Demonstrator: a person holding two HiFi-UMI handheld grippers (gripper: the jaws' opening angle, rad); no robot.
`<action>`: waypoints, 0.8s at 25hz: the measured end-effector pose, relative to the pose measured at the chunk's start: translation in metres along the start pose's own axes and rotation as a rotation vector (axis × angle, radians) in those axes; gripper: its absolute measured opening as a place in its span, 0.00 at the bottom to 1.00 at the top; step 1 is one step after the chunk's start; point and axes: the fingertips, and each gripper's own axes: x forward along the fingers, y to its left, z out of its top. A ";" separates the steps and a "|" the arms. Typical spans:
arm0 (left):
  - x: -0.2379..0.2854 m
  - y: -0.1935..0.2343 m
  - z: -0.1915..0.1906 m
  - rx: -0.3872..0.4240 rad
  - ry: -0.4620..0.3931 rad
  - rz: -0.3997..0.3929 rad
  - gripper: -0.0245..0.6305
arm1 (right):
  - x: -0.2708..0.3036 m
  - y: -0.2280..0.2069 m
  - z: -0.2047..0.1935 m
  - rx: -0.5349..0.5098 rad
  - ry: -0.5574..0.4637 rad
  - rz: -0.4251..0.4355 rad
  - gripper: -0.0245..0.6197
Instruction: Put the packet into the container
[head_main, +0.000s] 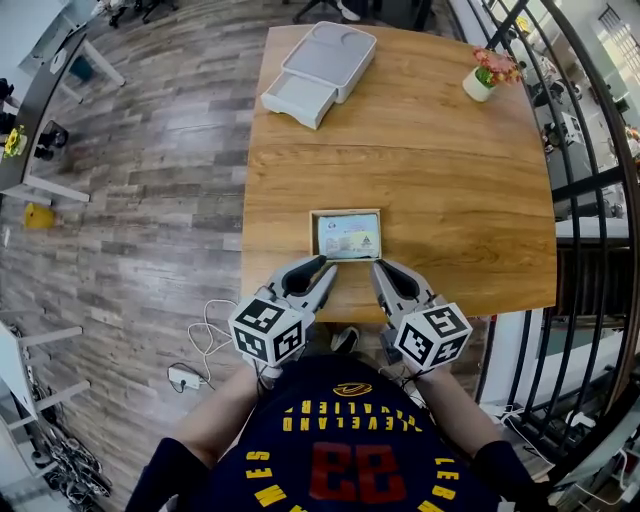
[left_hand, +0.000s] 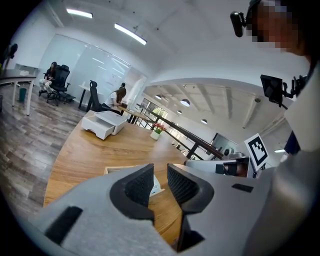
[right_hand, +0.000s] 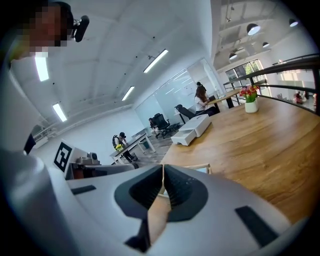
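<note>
A small wooden container (head_main: 346, 212) sits near the front edge of the table, and a pale printed packet (head_main: 348, 237) lies flat inside it. My left gripper (head_main: 326, 266) hovers just in front of the container's near left corner, shut with nothing between its fingers. My right gripper (head_main: 379, 266) is by the near right corner, also shut and empty. In the left gripper view the jaws (left_hand: 160, 170) stand almost together, with the container's rim (left_hand: 117, 170) and a corner of the packet (left_hand: 156, 187) behind them. The right gripper view shows its pads meeting (right_hand: 163, 170) before the container (right_hand: 200, 166).
A white two-tier drawer box (head_main: 320, 70) stands at the table's far left, a small flower pot (head_main: 490, 75) at the far right. A black railing (head_main: 590, 200) runs along the right side. Cables and a power plug (head_main: 195, 360) lie on the wooden floor to the left.
</note>
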 end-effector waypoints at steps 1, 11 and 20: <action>-0.001 -0.003 0.002 0.019 -0.009 -0.001 0.17 | -0.002 0.003 0.001 -0.012 -0.004 0.001 0.07; -0.026 -0.050 0.028 0.147 -0.102 -0.018 0.17 | -0.036 0.036 0.030 -0.147 -0.111 0.033 0.06; -0.053 -0.075 0.060 0.272 -0.188 -0.024 0.17 | -0.064 0.067 0.066 -0.253 -0.231 0.054 0.06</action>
